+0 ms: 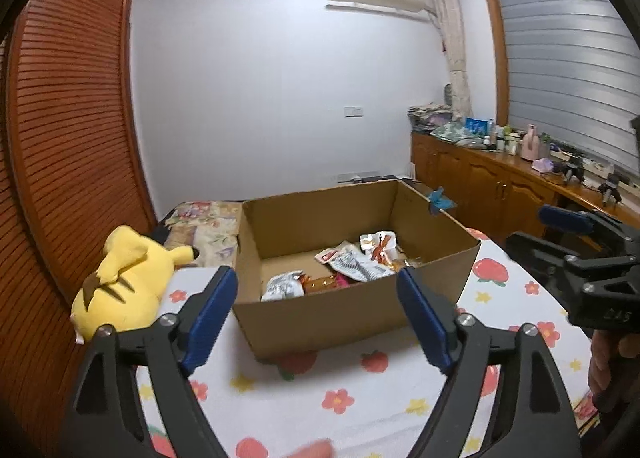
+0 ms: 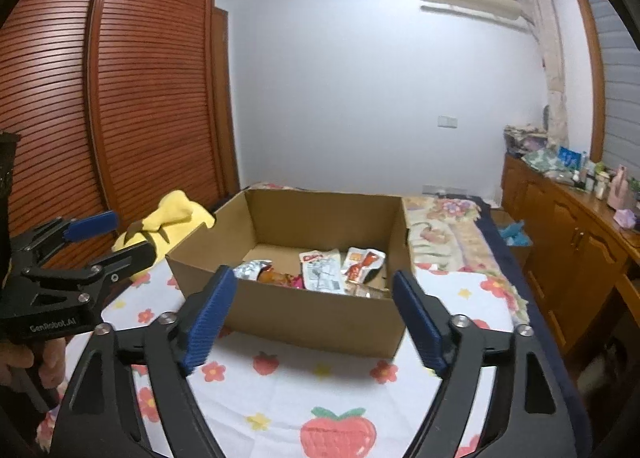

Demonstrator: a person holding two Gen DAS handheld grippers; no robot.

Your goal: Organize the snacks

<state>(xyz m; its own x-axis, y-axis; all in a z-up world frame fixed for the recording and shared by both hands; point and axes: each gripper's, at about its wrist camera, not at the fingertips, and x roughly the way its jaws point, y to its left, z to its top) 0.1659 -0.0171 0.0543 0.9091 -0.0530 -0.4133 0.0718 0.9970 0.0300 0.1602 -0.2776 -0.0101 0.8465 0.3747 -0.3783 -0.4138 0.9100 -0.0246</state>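
An open cardboard box stands on the flowered bed sheet. Inside lie several snack packets: a white printed one, a silver one and a red and white one. My left gripper hovers in front of the box's near wall, open, with nothing between its blue pads. My right gripper stands open and empty the same way, in front of the box. Each gripper also shows at the edge of the other's view, jaws apart.
A yellow plush toy lies left of the box. A louvred wooden wardrobe rises on the left and a cluttered wooden cabinet runs along the right. The strawberry-print sheet spreads below the grippers.
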